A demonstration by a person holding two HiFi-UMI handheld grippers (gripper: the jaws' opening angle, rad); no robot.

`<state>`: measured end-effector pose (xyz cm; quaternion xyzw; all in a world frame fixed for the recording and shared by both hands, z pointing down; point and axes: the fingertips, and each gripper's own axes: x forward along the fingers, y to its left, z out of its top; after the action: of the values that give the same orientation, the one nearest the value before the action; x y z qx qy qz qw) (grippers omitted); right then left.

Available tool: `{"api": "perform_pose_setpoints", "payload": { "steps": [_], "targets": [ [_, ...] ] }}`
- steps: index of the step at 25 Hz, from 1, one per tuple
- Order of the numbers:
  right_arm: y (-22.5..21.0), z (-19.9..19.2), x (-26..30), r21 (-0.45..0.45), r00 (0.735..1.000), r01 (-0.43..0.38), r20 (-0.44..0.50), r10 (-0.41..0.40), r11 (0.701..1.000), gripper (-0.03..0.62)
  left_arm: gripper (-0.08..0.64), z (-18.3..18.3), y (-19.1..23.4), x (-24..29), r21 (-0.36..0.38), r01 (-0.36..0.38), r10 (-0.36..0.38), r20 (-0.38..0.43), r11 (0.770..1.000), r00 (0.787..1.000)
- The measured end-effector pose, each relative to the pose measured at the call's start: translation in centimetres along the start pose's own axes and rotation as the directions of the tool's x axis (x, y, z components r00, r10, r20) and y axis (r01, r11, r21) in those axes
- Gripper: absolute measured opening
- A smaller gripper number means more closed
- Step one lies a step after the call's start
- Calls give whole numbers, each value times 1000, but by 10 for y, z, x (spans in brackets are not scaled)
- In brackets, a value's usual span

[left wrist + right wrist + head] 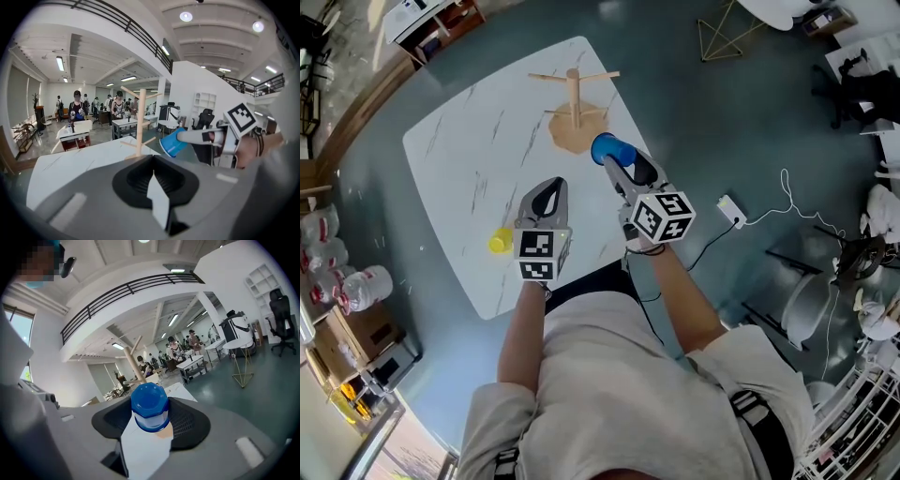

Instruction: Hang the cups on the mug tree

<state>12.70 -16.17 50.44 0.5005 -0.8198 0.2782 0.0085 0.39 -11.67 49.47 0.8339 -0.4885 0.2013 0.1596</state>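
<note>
The wooden mug tree [574, 101] stands on its round base at the far side of the white marble table [459, 169]. My right gripper [612, 161] is shut on a blue cup [612, 150], held in the air just near-right of the tree's base; the blue cup [149, 407] fills the space between its jaws, and the blue cup [172, 142] also shows beside the mug tree [140, 123]. A yellow cup [500, 242] lies on the table left of my left gripper [547, 197], which is shut and empty over the table's near part.
A white power strip [731, 210] with cables lies on the grey floor right of the table. Water bottles [356, 286] and boxes sit at the left edge, chairs and clutter at the right. In the left gripper view, people stand at other tables far off.
</note>
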Motion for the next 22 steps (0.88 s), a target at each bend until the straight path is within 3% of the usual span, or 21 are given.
{"api": "perform_pose_setpoints", "payload": {
  "steps": [5,22],
  "targets": [
    [-11,18,4,-85,1000,19,14,-18,996,247,2,2,-7,8,3,5,-5,0,1000,1000],
    [-48,34,51,-34,999,-14,-36,13,999,247,2,-1,4,37,-21,-53,52,-46,998,998]
  ]
}}
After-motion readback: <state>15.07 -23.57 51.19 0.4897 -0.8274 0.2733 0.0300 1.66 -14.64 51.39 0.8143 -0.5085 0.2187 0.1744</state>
